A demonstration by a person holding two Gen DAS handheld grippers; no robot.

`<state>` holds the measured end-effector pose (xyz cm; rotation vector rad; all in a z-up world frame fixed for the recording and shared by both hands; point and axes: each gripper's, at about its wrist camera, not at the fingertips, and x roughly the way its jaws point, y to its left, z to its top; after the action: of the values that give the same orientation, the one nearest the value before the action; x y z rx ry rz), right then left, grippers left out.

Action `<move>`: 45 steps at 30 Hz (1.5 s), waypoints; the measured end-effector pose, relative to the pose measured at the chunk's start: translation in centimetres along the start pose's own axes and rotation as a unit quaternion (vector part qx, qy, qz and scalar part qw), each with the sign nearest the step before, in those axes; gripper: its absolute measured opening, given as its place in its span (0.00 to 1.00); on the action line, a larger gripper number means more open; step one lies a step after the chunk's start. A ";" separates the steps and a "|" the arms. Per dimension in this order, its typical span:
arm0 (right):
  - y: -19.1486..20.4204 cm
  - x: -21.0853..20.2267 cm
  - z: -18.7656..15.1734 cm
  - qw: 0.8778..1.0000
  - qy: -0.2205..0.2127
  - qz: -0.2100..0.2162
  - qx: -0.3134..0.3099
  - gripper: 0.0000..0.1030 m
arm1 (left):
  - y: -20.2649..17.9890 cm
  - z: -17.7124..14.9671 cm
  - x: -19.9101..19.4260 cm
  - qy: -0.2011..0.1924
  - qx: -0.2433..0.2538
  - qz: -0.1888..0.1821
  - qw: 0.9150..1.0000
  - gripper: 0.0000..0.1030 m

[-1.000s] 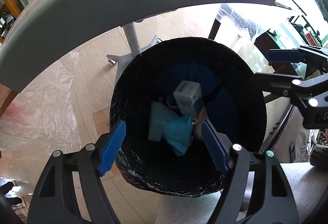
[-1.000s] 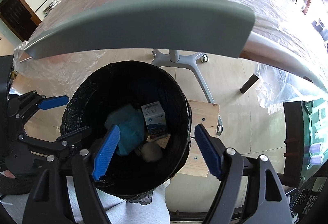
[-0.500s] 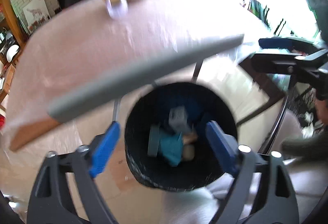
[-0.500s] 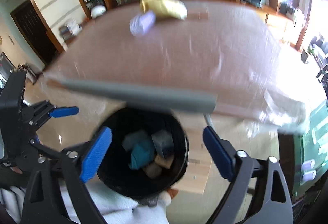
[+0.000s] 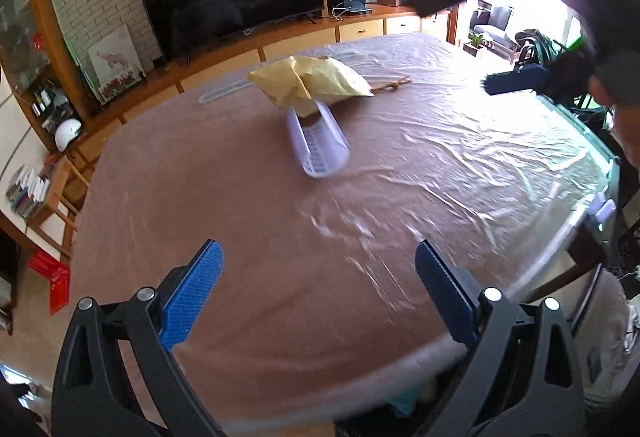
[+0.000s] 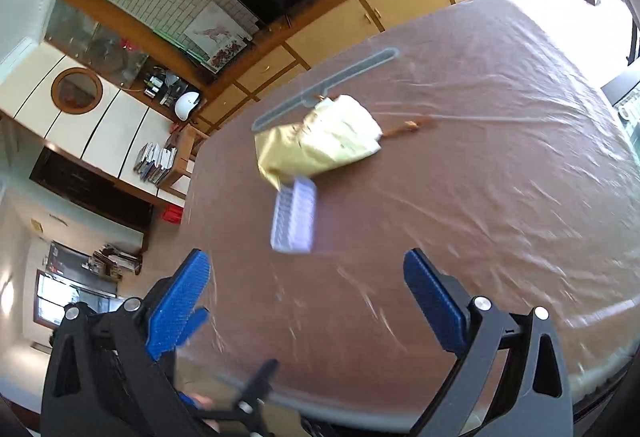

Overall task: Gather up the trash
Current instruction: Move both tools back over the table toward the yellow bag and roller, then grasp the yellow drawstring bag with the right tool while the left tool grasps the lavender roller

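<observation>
Both claws hang released above the near edge of the worktop [image 5: 224, 197], each pointing down and forward across it. The left claw [image 5: 316, 289] has its blue pads spread wide with only bare, plastic-covered surface between them; the right claw [image 6: 306, 297] stands the same way, nothing in its span. That wide, empty stance reads as readiness for the next pickup rather than any carrying.

The trash still to collect lies ahead of both claws, well beyond the fingertips and near the worktop's middle. Counted, there are two main pieces: one crumpled yellow bag [image 5: 316, 85] and one pale lilac ribbed plastic tray [image 5: 318, 143]. The tray is the nearer one, and its far end tucks against the bag's mouth, so the two touch. From the right wrist view the tray [image 6: 294, 217] sits just left of the claw's centre line, with the bag [image 6: 320, 141] behind it.

One small brown scrap [image 5: 394, 84] lies just beyond the bag, and one flat grey strip [image 6: 332, 81] further off; whether either counts as trash I cannot tell.
</observation>
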<state>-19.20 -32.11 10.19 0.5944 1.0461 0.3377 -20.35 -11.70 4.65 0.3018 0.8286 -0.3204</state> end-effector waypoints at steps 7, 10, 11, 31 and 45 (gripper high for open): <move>-0.7 8.1 4.6 0.990 0.066 0.054 0.116 0.93 | 0.5 2.6 2.6 -0.009 0.032 0.004 0.999 0.95; -2.3 11.7 5.9 0.971 0.097 0.089 0.202 0.93 | 0.2 3.5 3.4 -0.017 0.055 0.016 0.998 0.95; -2.7 12.5 6.1 0.965 0.102 0.093 0.222 0.93 | 0.1 3.8 3.6 -0.019 0.060 0.017 0.998 0.95; -1.4 16.3 11.1 0.979 0.130 0.023 0.157 0.69 | 2.2 7.8 8.5 -0.005 0.092 -0.068 0.993 0.95; 1.1 12.3 14.4 0.974 0.057 -0.181 -0.126 0.50 | 3.7 8.8 10.5 0.014 0.067 -0.102 0.992 0.95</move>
<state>-0.67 -28.97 7.45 0.1513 1.1772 0.1797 -6.40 -13.40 2.82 0.3492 0.8686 -0.5652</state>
